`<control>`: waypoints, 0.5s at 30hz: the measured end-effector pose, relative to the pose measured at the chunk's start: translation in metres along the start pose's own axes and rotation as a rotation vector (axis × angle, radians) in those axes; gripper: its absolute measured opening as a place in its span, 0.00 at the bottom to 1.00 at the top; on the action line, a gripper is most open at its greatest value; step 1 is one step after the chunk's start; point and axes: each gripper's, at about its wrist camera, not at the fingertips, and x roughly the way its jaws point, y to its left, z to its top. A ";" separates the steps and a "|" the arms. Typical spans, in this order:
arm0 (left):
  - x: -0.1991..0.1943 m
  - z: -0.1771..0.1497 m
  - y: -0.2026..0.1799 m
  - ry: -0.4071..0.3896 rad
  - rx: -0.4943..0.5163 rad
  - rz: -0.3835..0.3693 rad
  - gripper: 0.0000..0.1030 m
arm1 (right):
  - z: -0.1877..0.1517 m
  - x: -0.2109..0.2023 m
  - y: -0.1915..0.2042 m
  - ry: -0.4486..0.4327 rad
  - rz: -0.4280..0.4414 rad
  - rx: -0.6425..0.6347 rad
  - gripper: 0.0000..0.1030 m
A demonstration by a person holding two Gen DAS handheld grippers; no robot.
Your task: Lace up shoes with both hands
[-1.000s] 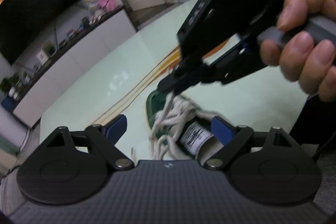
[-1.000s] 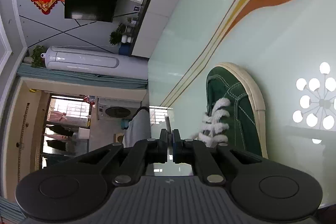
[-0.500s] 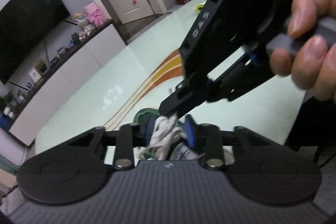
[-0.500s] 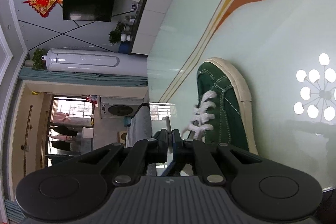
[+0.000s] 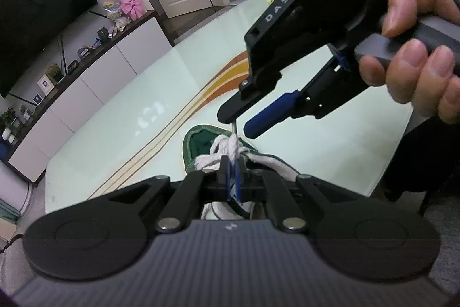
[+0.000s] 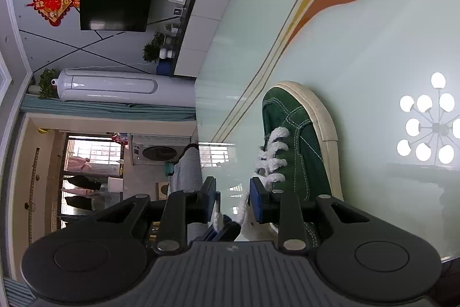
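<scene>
Your shoe (image 6: 299, 151) is dark green suede with white stitching, cream sole and white lace (image 5: 227, 148). Table (image 6: 359, 53) under it is pale mint glass with orange, yellow and cream swirl stripes. Both grippers black, pads (image 6: 257, 202) blue.

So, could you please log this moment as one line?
left tool: shut on white lace | right tool: open, above lace | green shoe: on glass table
</scene>
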 end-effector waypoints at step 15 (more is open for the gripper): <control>-0.005 -0.001 0.001 0.015 0.014 0.017 0.21 | -0.012 0.011 0.016 0.015 -0.036 -0.113 0.03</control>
